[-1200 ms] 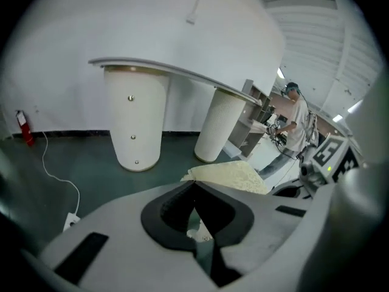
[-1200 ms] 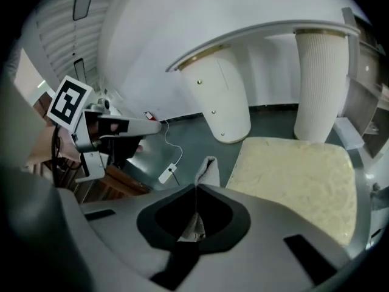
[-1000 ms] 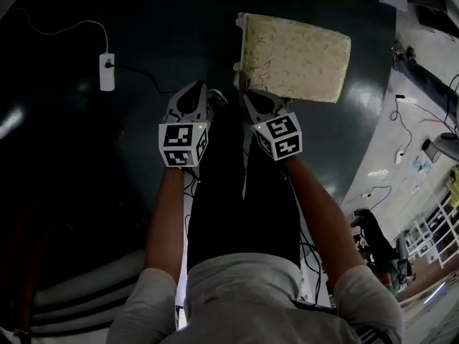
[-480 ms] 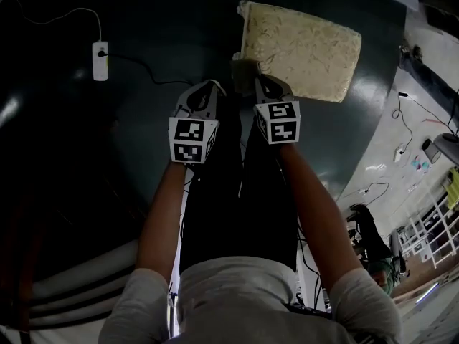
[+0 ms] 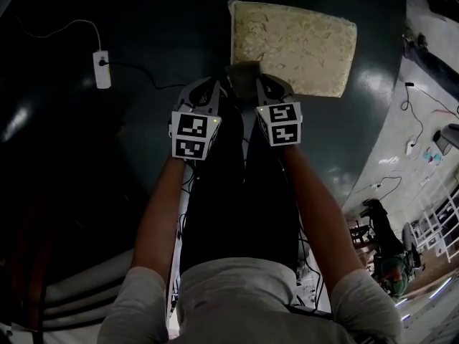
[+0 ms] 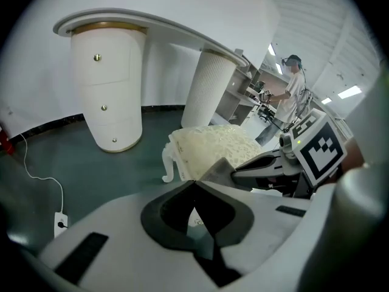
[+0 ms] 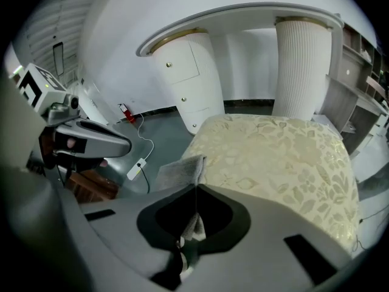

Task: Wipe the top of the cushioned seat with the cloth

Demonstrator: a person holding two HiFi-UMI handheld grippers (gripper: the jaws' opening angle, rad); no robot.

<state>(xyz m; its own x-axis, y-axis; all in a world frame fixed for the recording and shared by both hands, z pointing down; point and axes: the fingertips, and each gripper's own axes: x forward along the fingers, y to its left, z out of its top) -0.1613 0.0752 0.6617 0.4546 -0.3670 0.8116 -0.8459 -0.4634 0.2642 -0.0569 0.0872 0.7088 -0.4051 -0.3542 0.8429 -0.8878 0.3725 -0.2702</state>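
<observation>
one cloth (image 5: 242, 75) pinched in right gripper (image 5: 259, 84), by one cushioned seat (image 5: 294, 38); left gripper (image 5: 214, 86) closed, empty.

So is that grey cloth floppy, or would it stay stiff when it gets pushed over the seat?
Probably floppy: the small grey cloth sags in a fold from the shut right gripper. It looks light, held by one pinch alone. It would likely bunch rather than slide flat on the cream patterned cushioned seat.
</observation>
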